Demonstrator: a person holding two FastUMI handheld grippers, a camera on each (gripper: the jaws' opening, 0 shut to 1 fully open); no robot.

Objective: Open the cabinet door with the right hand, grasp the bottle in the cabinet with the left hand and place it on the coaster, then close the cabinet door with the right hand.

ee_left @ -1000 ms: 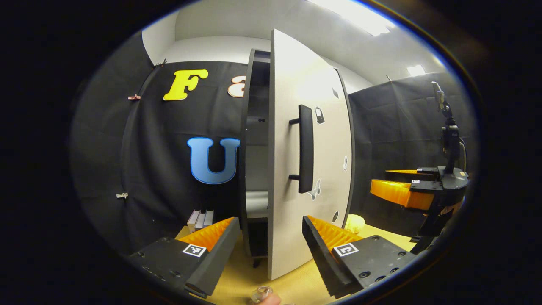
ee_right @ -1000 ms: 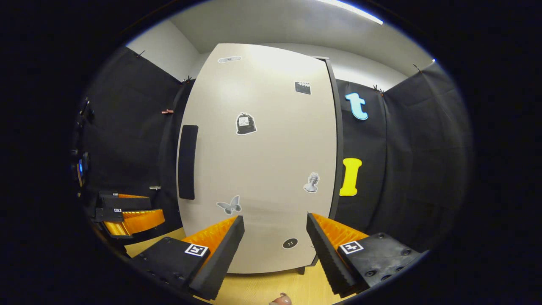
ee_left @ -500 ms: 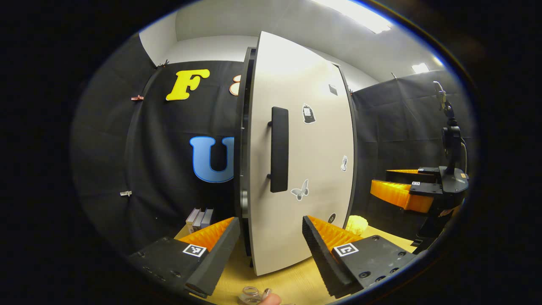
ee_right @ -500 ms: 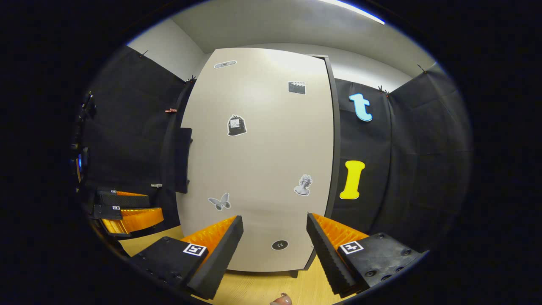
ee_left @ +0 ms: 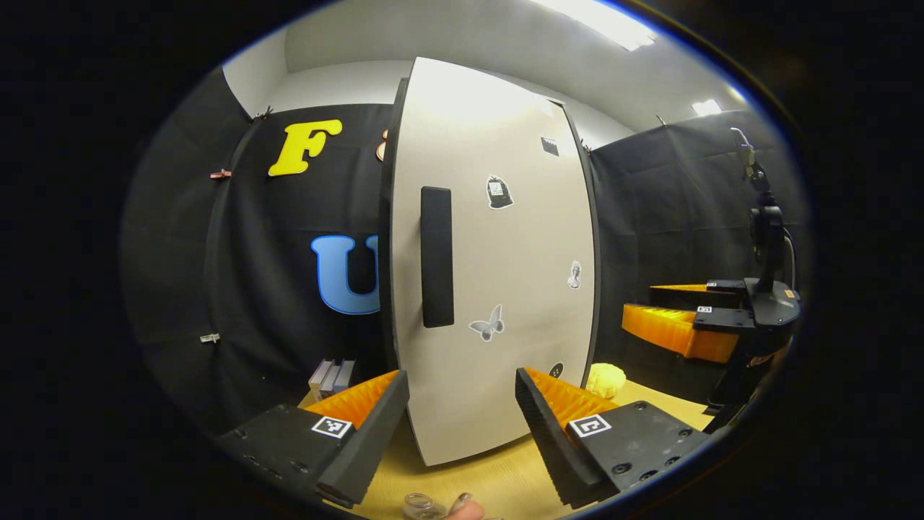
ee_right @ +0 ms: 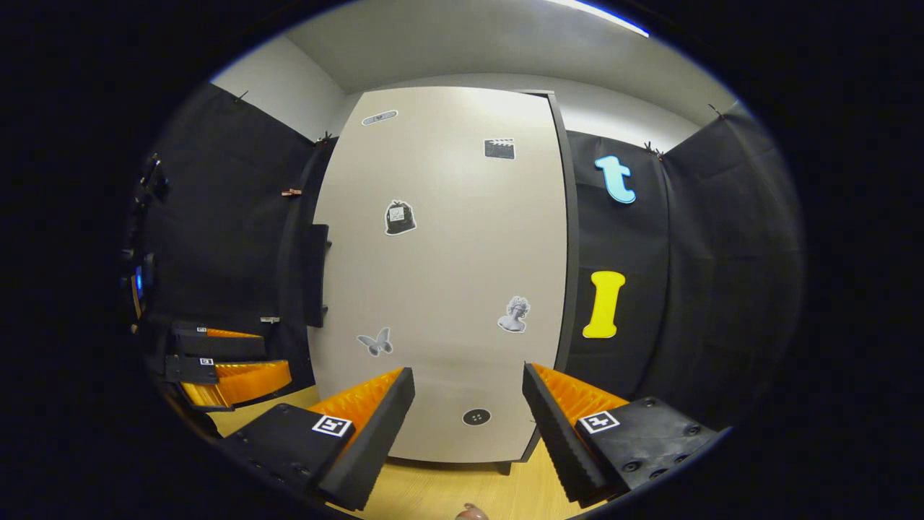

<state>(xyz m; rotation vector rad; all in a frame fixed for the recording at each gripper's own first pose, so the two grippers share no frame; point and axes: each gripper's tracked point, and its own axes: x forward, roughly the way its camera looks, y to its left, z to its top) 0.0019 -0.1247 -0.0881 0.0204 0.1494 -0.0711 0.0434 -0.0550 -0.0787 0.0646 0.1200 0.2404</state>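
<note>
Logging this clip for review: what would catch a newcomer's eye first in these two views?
The tall pale cabinet door, dotted with small stickers, stands dead ahead in the right gripper view, between the spread fingers of the open right gripper. In the left gripper view its long dark handle runs upright near the door's left edge, above the open left gripper. A pale yellow lump sits on the wooden table beside the door.

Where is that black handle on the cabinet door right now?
In the left gripper view, the black handle stands upright near the cabinet door's left edge, left of the butterfly sticker.

Bright ceiling light [ee_left: 599, 22], glare on cabinet door [ee_left: 498, 238]; edges fisheye-bent.
</note>
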